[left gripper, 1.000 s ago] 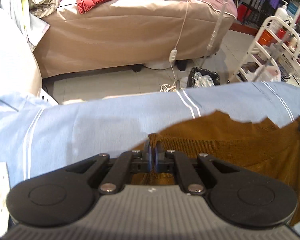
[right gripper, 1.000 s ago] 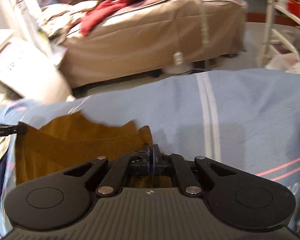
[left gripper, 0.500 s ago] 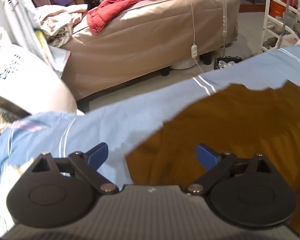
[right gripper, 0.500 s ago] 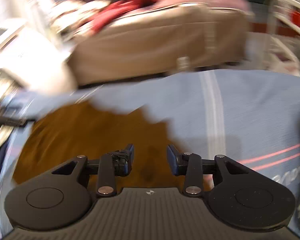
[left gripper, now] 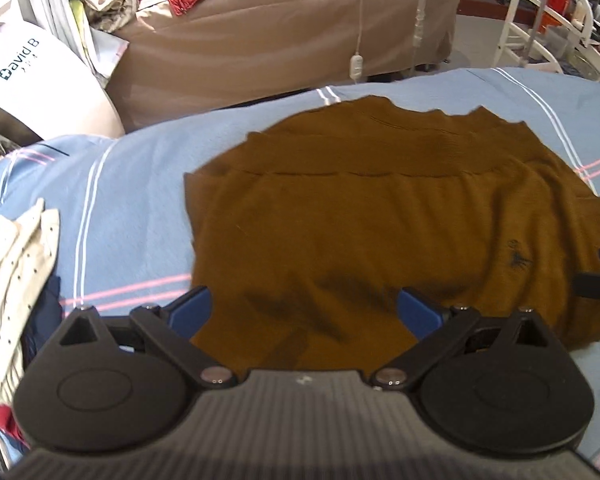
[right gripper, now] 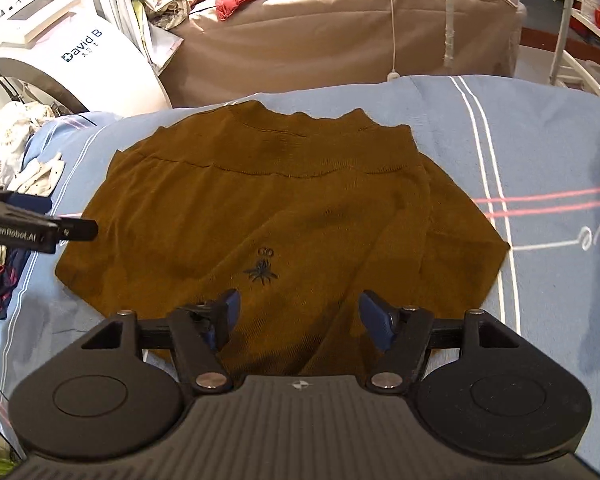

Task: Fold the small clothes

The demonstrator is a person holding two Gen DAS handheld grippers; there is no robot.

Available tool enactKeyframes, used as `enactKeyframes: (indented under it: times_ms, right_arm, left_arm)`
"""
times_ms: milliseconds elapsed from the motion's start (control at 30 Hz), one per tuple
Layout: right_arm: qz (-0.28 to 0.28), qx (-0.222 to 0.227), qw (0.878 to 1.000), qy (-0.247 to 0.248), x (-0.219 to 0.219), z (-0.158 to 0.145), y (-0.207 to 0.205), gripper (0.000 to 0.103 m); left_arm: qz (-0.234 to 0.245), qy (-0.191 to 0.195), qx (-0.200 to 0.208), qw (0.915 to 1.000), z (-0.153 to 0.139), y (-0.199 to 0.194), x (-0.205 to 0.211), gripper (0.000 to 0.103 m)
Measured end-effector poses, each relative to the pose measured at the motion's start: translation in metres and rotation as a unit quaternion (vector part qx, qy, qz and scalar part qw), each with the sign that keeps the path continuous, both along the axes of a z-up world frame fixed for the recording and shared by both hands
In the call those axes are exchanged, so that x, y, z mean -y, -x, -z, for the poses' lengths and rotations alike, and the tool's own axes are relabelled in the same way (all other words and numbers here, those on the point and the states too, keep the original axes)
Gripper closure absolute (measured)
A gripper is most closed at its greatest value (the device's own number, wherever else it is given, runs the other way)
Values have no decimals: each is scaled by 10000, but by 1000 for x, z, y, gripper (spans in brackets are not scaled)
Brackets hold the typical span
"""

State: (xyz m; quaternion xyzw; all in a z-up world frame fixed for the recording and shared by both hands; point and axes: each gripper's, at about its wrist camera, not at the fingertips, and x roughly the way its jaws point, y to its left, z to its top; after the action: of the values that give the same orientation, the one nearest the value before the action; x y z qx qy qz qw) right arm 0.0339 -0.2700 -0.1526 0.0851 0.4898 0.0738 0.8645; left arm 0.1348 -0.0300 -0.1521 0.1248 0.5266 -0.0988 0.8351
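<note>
A brown knit sweater (left gripper: 380, 220) lies spread on a light blue striped sheet (left gripper: 120, 208), its ribbed hem toward the far edge and a small dark embroidered bee on its chest. It also fills the middle of the right wrist view (right gripper: 268, 208). My left gripper (left gripper: 304, 306) is open and empty, raised above the sweater's near left part. My right gripper (right gripper: 298, 314) is open and empty, raised above the sweater's near edge, just below the bee (right gripper: 262, 270). The left gripper's tip shows at the left of the right wrist view (right gripper: 40, 226).
A pile of other clothes, white dotted and dark blue, lies at the sheet's left edge (left gripper: 16, 252). Beyond the sheet stand a beige-covered bed (right gripper: 340, 32) with a red jacket, a white machine (right gripper: 80, 64) and a white rack (left gripper: 540, 20).
Both grippers were shut on the sweater's edge a second ago. They opened, let it drop flat on the sheet, and pulled back and up, so the whole sweater now shows.
</note>
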Motion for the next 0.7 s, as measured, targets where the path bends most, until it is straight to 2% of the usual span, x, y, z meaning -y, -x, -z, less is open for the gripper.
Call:
enactKeyframes:
  times_ms: [333, 600, 700]
  right_arm:
    - [273, 46, 9993, 250, 6, -1, 25, 0]
    - [409, -3, 9987, 316, 39, 1, 19, 0]
    - [407, 20, 9987, 311, 55, 1, 12, 0]
  left_arm:
    - [-170, 266, -254, 9992, -5, 35, 6, 1]
    - [-182, 245, -451, 9985, 5, 56, 27, 1]
    - [-337, 379, -604, 9969, 14, 61, 35, 1]
